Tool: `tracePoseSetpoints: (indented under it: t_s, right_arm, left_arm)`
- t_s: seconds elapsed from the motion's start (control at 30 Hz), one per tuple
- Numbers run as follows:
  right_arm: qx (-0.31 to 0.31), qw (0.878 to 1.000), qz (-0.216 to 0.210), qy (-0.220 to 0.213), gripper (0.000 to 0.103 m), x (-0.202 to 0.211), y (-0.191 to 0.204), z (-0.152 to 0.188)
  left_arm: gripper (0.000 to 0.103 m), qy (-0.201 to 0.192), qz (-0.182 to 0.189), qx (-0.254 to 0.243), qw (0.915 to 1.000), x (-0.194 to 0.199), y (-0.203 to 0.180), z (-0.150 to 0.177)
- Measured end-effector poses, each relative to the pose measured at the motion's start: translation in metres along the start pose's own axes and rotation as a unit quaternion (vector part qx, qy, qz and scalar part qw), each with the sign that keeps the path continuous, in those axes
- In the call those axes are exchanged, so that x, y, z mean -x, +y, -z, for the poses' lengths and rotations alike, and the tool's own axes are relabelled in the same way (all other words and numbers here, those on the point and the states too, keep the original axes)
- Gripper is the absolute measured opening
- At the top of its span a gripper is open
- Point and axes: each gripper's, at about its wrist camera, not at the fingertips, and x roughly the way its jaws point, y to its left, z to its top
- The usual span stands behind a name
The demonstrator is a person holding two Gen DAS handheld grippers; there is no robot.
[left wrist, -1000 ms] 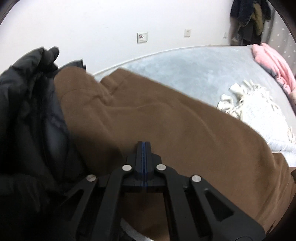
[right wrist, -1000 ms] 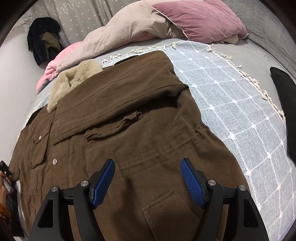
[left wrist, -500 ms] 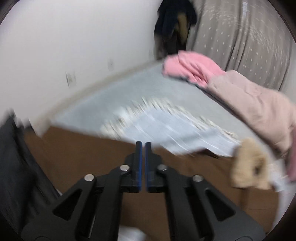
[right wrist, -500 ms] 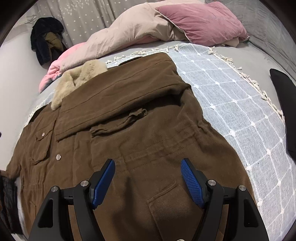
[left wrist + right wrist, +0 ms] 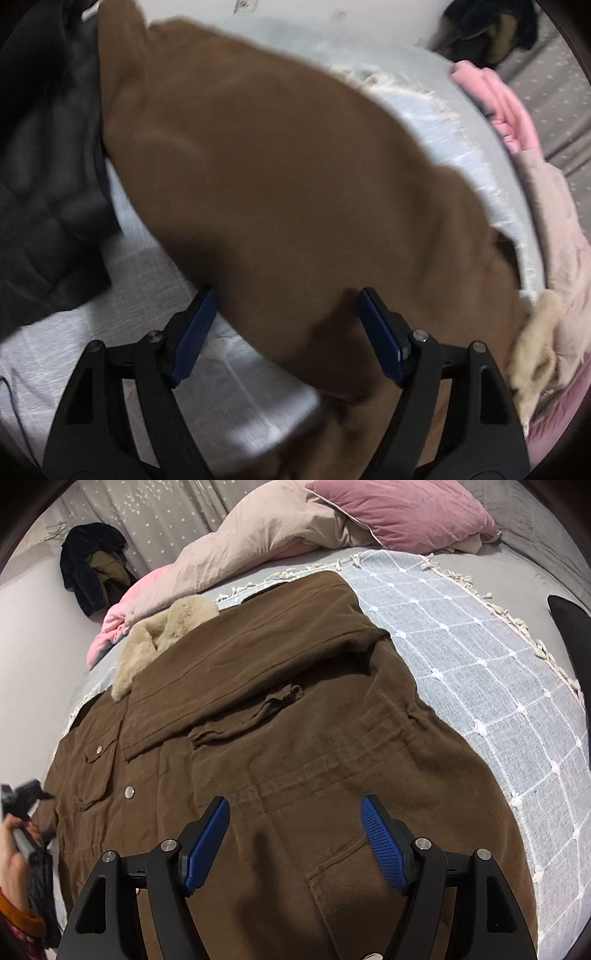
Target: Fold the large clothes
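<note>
Brown cotton twill is covering most of the bed [image 5: 480,572]: a large coat [image 5: 295,738] is lying spread out on a pale blue checked blanket [image 5: 480,672] with a white fringe. Its fur collar [image 5: 162,635] is sitting at about eleven o'clock in the right wrist view, and one sleeve [image 5: 258,664] is lying folded across the chest. A snap button [image 5: 129,792] is showing near nine o'clock beside a flap pocket [image 5: 98,764].

The right hand-held gripper [image 5: 295,840] is hovering over the coat's lower half at six o'clock, its blue pads [image 5: 384,845] spread wide with nothing between them. At eight o'clock a hand [image 5: 13,853] is gripping a grey handle, an orange cuff showing below it.

In the blurred left wrist view, the left hand-held gripper [image 5: 286,332] is standing with jaws apart, having just been opening; brown coat fabric [image 5: 277,166] is lying under and beyond the gap, but the pads are not pressing on it. A black quilted jacket [image 5: 44,147] is lying at nine o'clock, touching the coat's edge.

Towards twelve o'clock in the right view, a beige duvet [image 5: 258,542] and a mauve pillow [image 5: 402,513] are piled at the head of the bed, and dark clothes [image 5: 92,561] are hanging at ten o'clock against a star-patterned curtain [image 5: 166,513].
</note>
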Motion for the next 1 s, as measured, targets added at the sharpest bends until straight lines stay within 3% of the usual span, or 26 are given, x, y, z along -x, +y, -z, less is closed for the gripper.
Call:
tracePoseSetpoints:
  t_s: [0.07, 0.27, 0.37, 0.47, 0.53, 0.6, 0.7, 0.83, 0.9, 1.0]
  right_arm:
    - [0.001, 1.0, 0.004, 0.001, 0.075, -0.002, -0.001, 0.0]
    - [0.002, 1.0, 0.014, 0.008, 0.075, -0.007, -0.004, 0.0]
    - [0.004, 1.0, 0.016, 0.012, 0.075, -0.01, -0.004, 0.001]
    - [0.007, 1.0, 0.016, 0.014, 0.075, -0.011, -0.002, 0.002]
    - [0.009, 1.0, 0.016, 0.016, 0.075, -0.013, 0.0, 0.003]
    - [0.013, 1.0, 0.014, 0.021, 0.075, -0.016, 0.002, 0.004]
    - [0.019, 0.999, 0.009, 0.033, 0.075, -0.021, 0.008, 0.007]
    - [0.029, 0.999, 0.014, 0.037, 0.075, -0.024, 0.012, 0.01]
    - [0.029, 0.999, 0.014, 0.037, 0.075, -0.024, 0.012, 0.011]
    - [0.026, 0.999, 0.015, 0.036, 0.075, -0.024, 0.01, 0.01]
  left_arm:
    - [0.083, -0.037, -0.004, 0.001, 0.9993, 0.004, -0.003, -0.002]
    - [0.083, -0.076, 0.007, 0.079, 0.9939, 0.007, 0.005, -0.026]
    - [0.083, -0.107, -0.022, 0.111, 0.9878, 0.005, 0.019, -0.045]
    - [0.083, -0.092, -0.011, 0.137, 0.9863, -0.001, 0.033, -0.055]
    - [0.083, -0.078, -0.025, 0.117, 0.9897, 0.002, 0.025, -0.051]
    - [0.083, -0.053, -0.055, 0.108, 0.9912, 0.007, 0.018, -0.038]
    - [0.083, -0.04, -0.053, 0.148, 0.9868, 0.009, 0.025, -0.01]
    - [0.084, -0.082, -0.068, 0.115, 0.9876, 0.006, 0.013, 0.008]
    - [0.084, -0.108, -0.071, 0.121, 0.9842, 0.0, 0.013, 0.002]
    - [0.08, -0.146, -0.045, 0.149, 0.9769, -0.007, 0.017, -0.02]
